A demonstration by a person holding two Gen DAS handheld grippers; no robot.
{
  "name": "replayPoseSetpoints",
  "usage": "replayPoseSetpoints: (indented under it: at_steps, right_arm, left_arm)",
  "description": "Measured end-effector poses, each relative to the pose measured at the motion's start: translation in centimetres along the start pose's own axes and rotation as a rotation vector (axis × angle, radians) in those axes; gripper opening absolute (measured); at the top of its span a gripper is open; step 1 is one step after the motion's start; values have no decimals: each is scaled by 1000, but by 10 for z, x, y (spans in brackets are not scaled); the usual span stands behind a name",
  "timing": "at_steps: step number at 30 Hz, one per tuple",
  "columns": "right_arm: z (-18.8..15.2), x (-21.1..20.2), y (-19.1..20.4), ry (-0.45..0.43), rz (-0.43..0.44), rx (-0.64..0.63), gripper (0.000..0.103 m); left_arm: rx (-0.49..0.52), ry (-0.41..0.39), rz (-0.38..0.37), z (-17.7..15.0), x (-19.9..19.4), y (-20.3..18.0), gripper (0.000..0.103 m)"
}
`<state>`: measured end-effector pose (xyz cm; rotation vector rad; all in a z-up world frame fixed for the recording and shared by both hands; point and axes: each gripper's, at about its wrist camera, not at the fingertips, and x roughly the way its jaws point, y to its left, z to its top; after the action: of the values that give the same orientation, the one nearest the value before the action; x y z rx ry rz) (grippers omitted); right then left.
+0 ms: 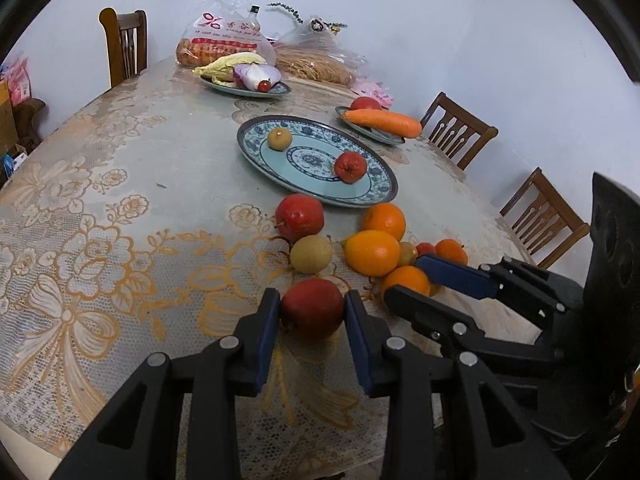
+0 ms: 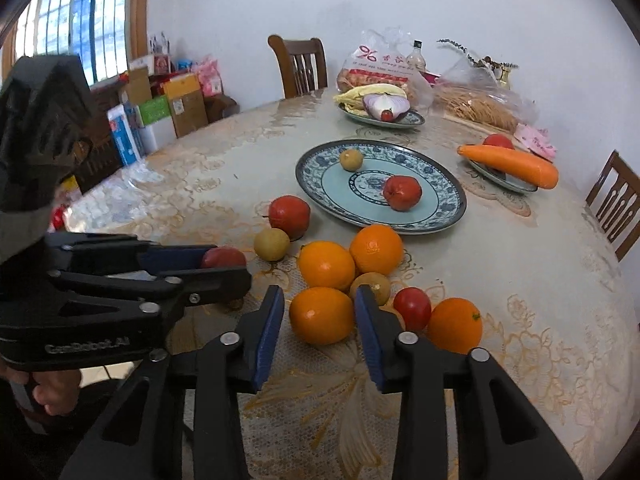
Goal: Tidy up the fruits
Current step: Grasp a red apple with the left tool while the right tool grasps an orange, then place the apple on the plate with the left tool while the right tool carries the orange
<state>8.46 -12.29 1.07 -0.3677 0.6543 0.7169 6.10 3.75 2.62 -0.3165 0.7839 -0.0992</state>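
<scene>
A red apple (image 1: 312, 307) is clamped between the pads of the left gripper (image 1: 312, 322) near the table's (image 1: 120, 152) front edge, while an orange (image 2: 322, 315), flanked but seemingly not yet squeezed by the right gripper (image 2: 320, 316), lies just beside it, the blue plate (image 1: 256, 152) lying farther toward the centre.

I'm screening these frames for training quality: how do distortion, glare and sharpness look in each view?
Left wrist view: strong fisheye bending of the lace-covered table, dark vignette corners, fruit sharp, soft even light. Right wrist view: same bending, bright blown-out window, mild sheen on the tablecloth, large blue patterned plate crisp.
</scene>
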Motion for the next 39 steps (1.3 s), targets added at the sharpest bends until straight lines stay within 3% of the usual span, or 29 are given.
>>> replayPoseSetpoints:
  at_steps: [5,8,16,21,26,39]
  right_arm:
    - [0,-2,8,5,-22,-43,35]
    - [-1,-4,4,-5,16,-12,35]
    - [2,-30,0,-66,14,9,35]
    - [10,-50,-8,-93,42,34,35]
    - [22,-72,-16,-155,-1,42,35]
    - [35,-60,-32,-149,-43,64,35]
  left_arm:
    - [-4,-7,-12,-3,-5,2,34]
    - [-7,-28,-23,-2,-8,3,34]
    - [8,-67,-40,12,-23,-5,34]
    - [53,-105,-24,22,-44,-18,34]
    - [103,-140,14,33,-57,-28,34]
    - [99,-120,-1,52,-33,-26,34]
